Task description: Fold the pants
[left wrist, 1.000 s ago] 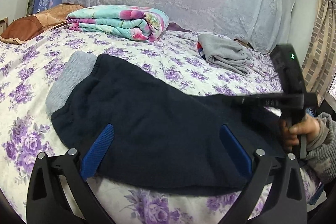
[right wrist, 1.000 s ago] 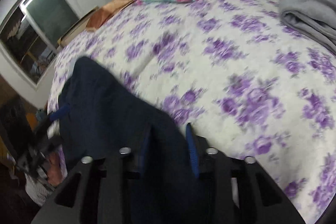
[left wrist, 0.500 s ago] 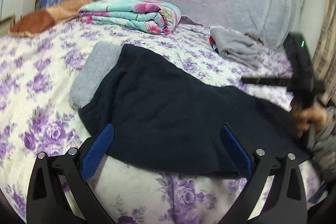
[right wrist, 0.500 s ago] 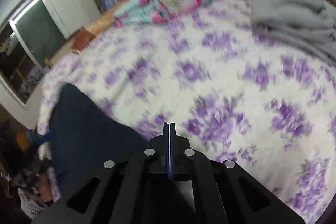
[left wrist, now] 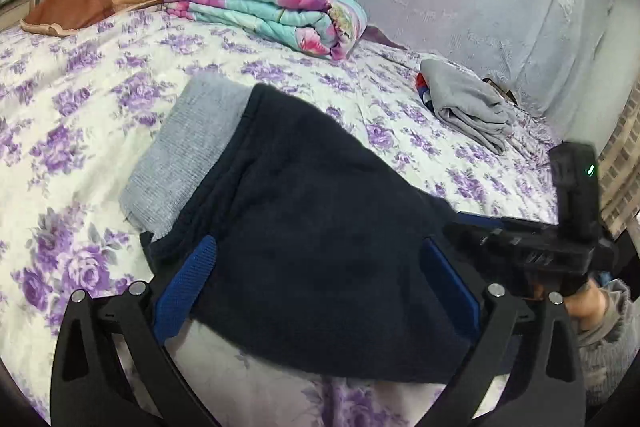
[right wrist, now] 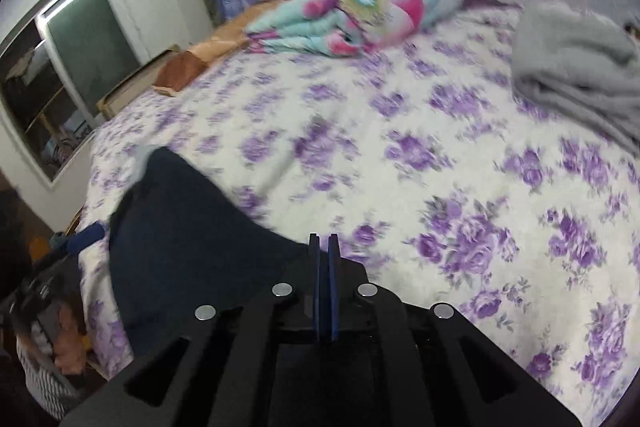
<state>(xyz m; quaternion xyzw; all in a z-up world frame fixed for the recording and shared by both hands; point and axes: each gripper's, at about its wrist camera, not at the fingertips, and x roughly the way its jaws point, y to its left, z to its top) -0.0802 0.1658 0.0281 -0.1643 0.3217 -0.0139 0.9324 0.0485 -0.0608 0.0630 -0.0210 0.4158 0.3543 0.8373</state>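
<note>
Right gripper (right wrist: 324,241) pads pressed nearly together, pinching edge of navy pants (right wrist: 180,227). Left gripper (left wrist: 316,283) jaws spread wide, straddling pants (left wrist: 320,243), no grasp. Pants lie on floral bedsheet (left wrist: 80,99), grey waistband (left wrist: 188,151) outermost. Folded quilt (left wrist: 272,11), grey garment (left wrist: 468,103) well apart.

Floral bed (left wrist: 100,99): pants (left wrist: 312,239), quilt (left wrist: 272,11), grey garment (left wrist: 468,103)

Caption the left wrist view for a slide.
Open left gripper straddles dark pants on a floral bedspread; right gripper pinches their far edge.
</note>
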